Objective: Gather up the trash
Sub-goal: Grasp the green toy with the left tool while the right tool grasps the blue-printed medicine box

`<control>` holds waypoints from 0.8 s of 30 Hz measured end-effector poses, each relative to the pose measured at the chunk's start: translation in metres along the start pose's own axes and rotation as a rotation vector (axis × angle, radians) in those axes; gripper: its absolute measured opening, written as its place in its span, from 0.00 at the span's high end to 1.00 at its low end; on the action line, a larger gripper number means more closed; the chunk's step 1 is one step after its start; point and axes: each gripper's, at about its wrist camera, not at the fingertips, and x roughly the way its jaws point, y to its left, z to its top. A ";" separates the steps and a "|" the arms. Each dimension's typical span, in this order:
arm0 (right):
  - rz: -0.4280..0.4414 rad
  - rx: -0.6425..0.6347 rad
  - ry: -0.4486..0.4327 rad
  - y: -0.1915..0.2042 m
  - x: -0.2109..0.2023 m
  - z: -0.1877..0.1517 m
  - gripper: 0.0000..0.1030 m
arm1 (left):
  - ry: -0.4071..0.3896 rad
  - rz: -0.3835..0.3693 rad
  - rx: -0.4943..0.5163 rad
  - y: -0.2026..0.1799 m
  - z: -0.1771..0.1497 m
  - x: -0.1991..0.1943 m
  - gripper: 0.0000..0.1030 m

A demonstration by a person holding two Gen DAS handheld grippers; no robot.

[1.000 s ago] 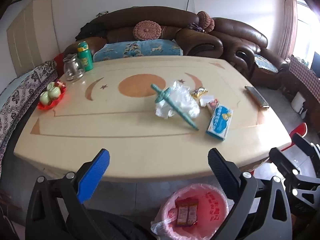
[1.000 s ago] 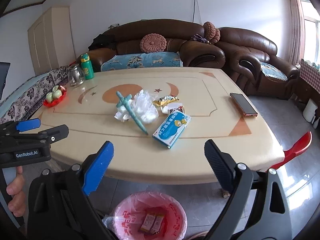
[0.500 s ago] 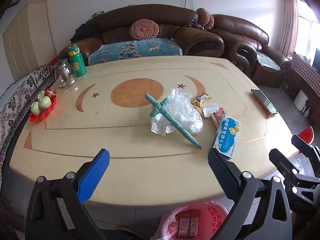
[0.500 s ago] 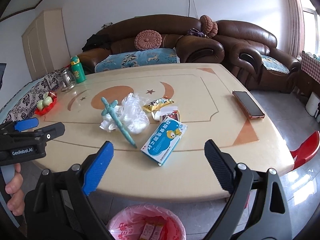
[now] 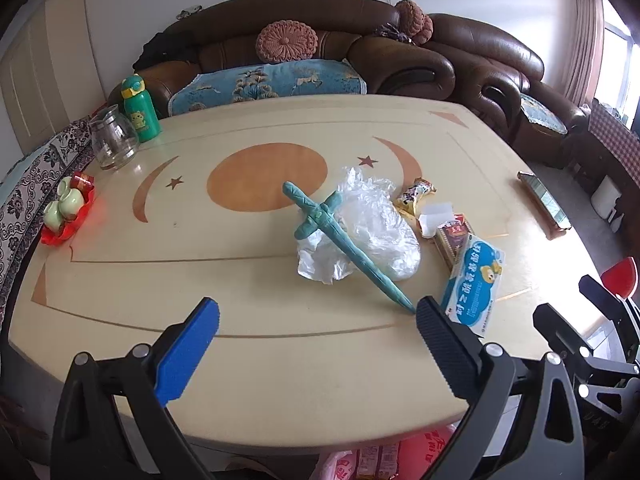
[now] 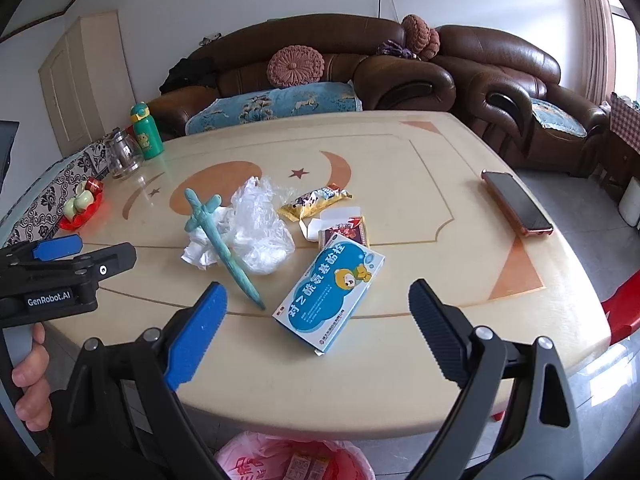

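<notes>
Both grippers hover over the near surface edge, fingers spread wide
Left gripper and right gripper empty; blue-and-white rectangular medicine box lies between the right's fingers, beside crumpled clear plastic bag.

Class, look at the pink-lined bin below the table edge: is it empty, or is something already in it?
Not empty. The bin already holds two small wrappers.

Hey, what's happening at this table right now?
A person is holding a gripper in each hand, collecting trash. The left gripper and right gripper both hover over the near edge of the cream table, jaws wide open and empty. Ahead lie a crumpled clear plastic bag under a green toy sword, and a blue-and-white box. A pink-lined bin waits below.
</notes>
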 end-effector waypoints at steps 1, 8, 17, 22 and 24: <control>0.001 0.002 0.005 0.000 0.004 0.000 0.13 | 0.005 -0.003 -0.001 0.000 0.001 0.004 0.07; -0.008 0.010 0.038 -0.003 0.034 -0.001 0.13 | 0.048 -0.083 -0.018 0.000 0.011 0.037 0.07; -0.004 0.043 0.094 -0.013 0.073 -0.009 0.13 | 0.077 -0.101 -0.034 0.001 0.020 0.074 0.07; 0.006 0.066 0.112 -0.016 0.089 -0.010 0.13 | 0.102 -0.144 -0.049 -0.001 0.023 0.091 0.07; 0.005 0.073 0.117 -0.016 0.094 -0.011 0.13 | 0.112 -0.164 -0.056 -0.002 0.024 0.098 0.07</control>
